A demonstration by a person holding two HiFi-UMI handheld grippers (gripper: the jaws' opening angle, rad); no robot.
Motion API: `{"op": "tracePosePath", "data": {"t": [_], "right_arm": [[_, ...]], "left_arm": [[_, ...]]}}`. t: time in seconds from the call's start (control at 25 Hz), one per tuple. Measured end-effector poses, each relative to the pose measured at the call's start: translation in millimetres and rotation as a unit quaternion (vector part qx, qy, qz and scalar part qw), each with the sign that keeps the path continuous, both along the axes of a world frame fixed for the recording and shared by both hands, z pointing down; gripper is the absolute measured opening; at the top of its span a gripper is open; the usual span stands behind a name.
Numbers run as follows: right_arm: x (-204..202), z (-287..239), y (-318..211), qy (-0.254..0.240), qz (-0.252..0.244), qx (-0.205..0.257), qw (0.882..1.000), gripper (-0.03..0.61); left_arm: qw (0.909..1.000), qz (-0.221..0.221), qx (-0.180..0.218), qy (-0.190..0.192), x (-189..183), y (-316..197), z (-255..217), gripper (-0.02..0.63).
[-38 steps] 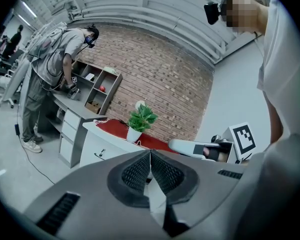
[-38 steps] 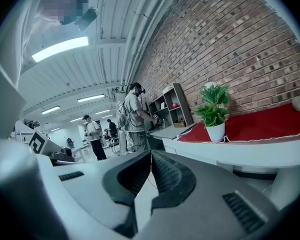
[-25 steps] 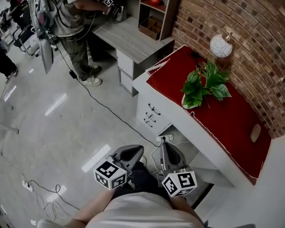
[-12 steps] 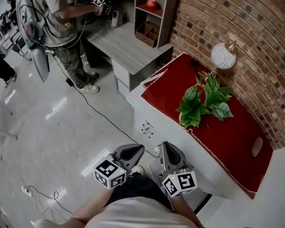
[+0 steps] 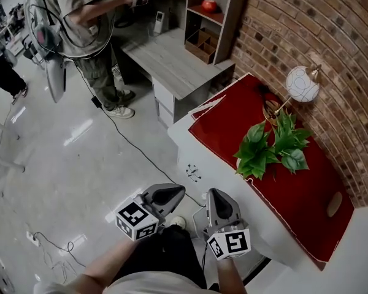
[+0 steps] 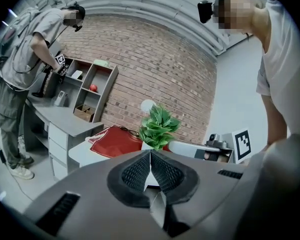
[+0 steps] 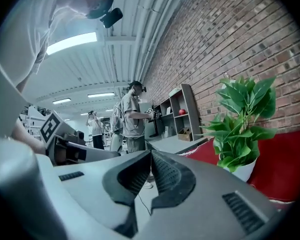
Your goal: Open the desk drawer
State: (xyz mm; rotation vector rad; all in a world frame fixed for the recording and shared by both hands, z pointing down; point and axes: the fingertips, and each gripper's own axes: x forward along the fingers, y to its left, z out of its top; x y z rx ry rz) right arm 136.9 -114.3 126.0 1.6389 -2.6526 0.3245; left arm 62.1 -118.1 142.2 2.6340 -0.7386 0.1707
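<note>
The white desk [image 5: 183,141] carries a red cloth [image 5: 276,182], and its drawer front with small dark handles [image 5: 192,173] faces the floor side. My left gripper [image 5: 174,192] hovers over the floor just below those handles, jaws shut and empty. My right gripper [image 5: 215,196] hangs beside it, close to the desk's front edge, also shut with nothing held. In the left gripper view the shut pads [image 6: 150,156] point at the desk's end [image 6: 85,153]. The right gripper view shows its pads [image 7: 151,155] meeting at the tip, the plant [image 7: 240,121] to their right.
A potted plant [image 5: 271,146] and a globe lamp [image 5: 302,83] stand on the red cloth against the brick wall. A grey desk [image 5: 172,63] with shelves lies beyond, a person [image 5: 80,23] working at it. A cable [image 5: 132,143] trails over the shiny floor.
Both grippers have slid a little across the floor side of the desk, staying shut. The desk and its drawer handles now sit nearer the grippers in the head view.
</note>
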Motion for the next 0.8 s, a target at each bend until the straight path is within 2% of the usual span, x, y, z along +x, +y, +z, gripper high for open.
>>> {"op": "tracePosePath", "data": {"t": [0.36,0.56,0.8], "right_arm": [[-7.1,11.9,-8.3,0.015,-0.008,0.028,0.999,0.018],[-14.8,38.8,-11.2,0.038,0.000,0.046,0.998,0.017],[-21.3,89.3,-8.9,0.044,0.001,0.049,0.998,0.018]], "left_arm": [[0.9989,0.043,0.020,-0.001,-15.1,-13.2,20.9,0.011],[0.9980,0.056,0.030,-0.005,-25.8,-21.0,57.6,0.011],[0.9982,0.048,0.034,-0.003,-22.7,-27.1,111.0,0.011]]}}
